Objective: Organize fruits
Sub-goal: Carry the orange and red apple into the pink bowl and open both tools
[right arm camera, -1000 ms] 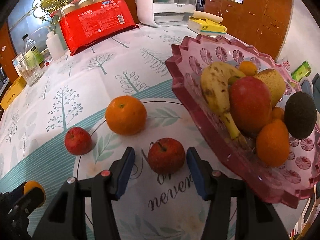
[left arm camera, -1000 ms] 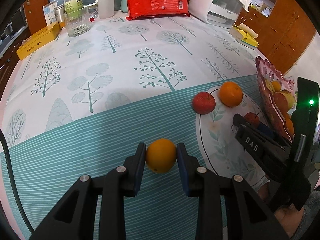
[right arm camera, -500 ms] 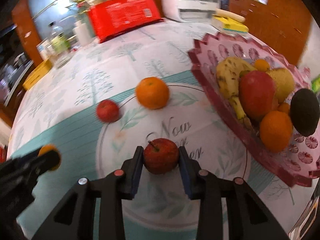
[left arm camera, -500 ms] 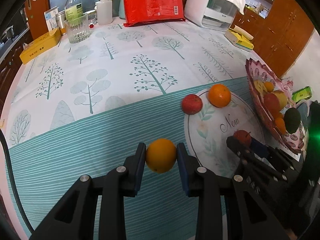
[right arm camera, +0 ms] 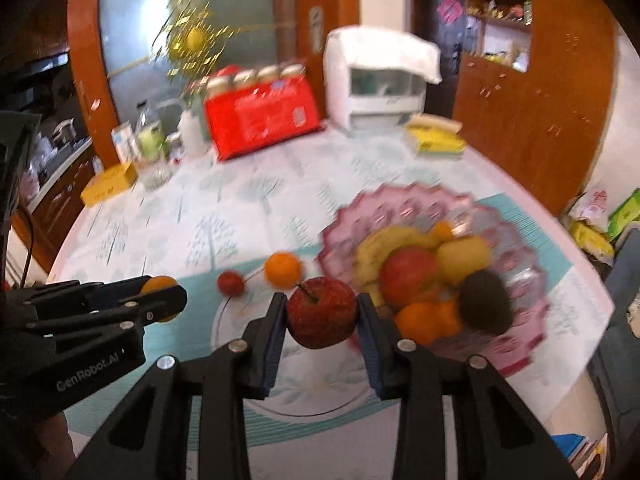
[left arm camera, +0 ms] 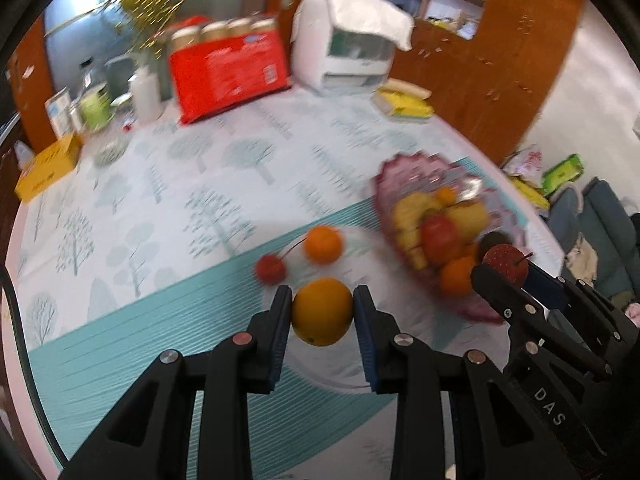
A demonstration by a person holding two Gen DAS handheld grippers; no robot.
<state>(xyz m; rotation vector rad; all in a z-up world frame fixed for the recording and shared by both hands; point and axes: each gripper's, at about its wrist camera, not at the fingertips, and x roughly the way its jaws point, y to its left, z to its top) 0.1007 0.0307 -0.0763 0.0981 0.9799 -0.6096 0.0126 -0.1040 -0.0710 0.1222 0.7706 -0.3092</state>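
- Round table w/ tree-print cloth (right arm camera: 248, 200) took up most of both views; clutter along the far edge: red pack (right arm camera: 262, 114), white appliance (right arm camera: 380, 80), yellow boxes.
- Pink scalloped fruit bowl (right arm camera: 516, 344) sat toward the table's right side, already well filled: banana, big red fruit, yellow pear-like one, dark avocado at the near right, couple of oranges at the near rim. Not much free room; probably best gap on the left/near slope, judging by the right-wrist view.
- Key relation: bowl lay ahead and right of both tools. Right gripper (right arm camera: 322, 312) nearer, bowl rim just past its tips; left gripper (left arm camera: 322, 312) further off, w/ the right one between it and the bowl. Likely right drops first, then left crosses over.
- Round placemat (right arm camera: 288, 380) lay under the grippers, just left of the bowl.
- Right gripper clenched on red apple (right arm camera: 322, 312), stem up, apple clear of the table.
- Left gripper clenched on orange (left arm camera: 322, 311), also up off the cloth. Roundish, no long axis to mind.
- On the table, not yet collected: another orange (right arm camera: 283, 270) at the placemat's far edge, and beside it to the left a small red fruit (right arm camera: 231, 283).
- Views blurred; finer detail not readable.
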